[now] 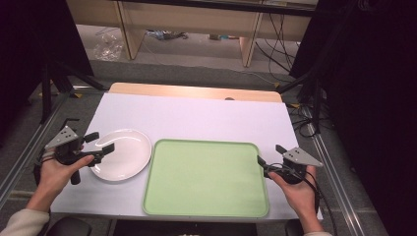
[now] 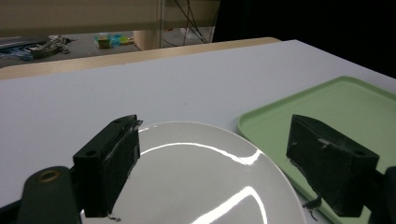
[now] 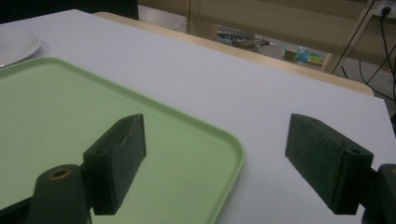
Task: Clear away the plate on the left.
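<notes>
A white plate lies empty on the white table, just left of a pale green tray, which is also empty. My left gripper hovers at the plate's left rim with its jaws wide apart and nothing between them. In the left gripper view the plate lies below the open left gripper, with the tray to its right. My right gripper stands open at the tray's right edge. The right gripper view shows the open right gripper straddling that edge of the tray, and the plate far off.
The white table top has a wooden strip along its far edge. Black stands and cables flank the table on the floor. Metal rails run along both sides.
</notes>
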A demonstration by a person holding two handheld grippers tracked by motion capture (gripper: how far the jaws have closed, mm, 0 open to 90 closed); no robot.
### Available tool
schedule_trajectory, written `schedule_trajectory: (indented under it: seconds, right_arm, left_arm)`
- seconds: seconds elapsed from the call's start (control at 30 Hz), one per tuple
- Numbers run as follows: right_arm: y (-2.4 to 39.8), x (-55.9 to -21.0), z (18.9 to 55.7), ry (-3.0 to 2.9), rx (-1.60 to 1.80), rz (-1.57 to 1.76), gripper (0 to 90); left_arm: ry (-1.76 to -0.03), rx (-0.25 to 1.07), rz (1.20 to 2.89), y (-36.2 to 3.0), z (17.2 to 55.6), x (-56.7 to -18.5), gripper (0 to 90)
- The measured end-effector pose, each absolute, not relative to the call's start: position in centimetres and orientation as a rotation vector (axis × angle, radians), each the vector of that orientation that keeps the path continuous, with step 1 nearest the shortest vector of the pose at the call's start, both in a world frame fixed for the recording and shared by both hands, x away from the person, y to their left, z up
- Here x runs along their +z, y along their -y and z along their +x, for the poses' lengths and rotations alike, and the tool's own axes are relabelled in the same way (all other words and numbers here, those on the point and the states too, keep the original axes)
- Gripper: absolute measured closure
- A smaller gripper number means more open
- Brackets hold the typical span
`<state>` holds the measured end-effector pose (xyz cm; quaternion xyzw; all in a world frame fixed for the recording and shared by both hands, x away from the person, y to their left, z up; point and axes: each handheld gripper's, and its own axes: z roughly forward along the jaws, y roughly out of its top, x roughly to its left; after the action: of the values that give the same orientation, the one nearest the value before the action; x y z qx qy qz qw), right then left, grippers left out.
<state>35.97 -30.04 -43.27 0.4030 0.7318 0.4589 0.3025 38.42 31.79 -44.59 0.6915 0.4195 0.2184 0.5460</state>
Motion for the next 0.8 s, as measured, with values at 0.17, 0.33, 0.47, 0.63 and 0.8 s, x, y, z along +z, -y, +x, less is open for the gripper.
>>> schedule_trajectory:
  seconds: [0.17, 0.33, 0.47, 0.63, 0.8]
  right_arm:
    - [30.0, -43.3, 36.0, -1.939, 1.218, 1.069, 21.1]
    - [30.0, -43.2, 35.9, -1.944, 1.22, 1.08, 21.1]
    - [30.0, -43.3, 36.0, -1.941, 1.214, 1.07, 21.2]
    - [30.0, -43.3, 36.0, -1.942, 1.214, 1.07, 21.2]
    - [30.0, -43.2, 35.9, -1.944, 1.219, 1.078, 21.2]
  left_arm:
    - [-1.067, 0.552, 1.647, -33.0, 38.7, -44.9, 17.7]
    - [-1.16, 0.565, 1.665, -33.8, 39.1, -45.8, 20.2]
    - [-1.215, 0.543, 1.672, -34.4, 39.4, -46.4, 20.9]
    - [-1.273, 0.512, 1.686, -34.9, 39.6, -47.2, 21.5]
    - [-1.342, 0.468, 1.683, -35.2, 39.8, -47.9, 24.3]
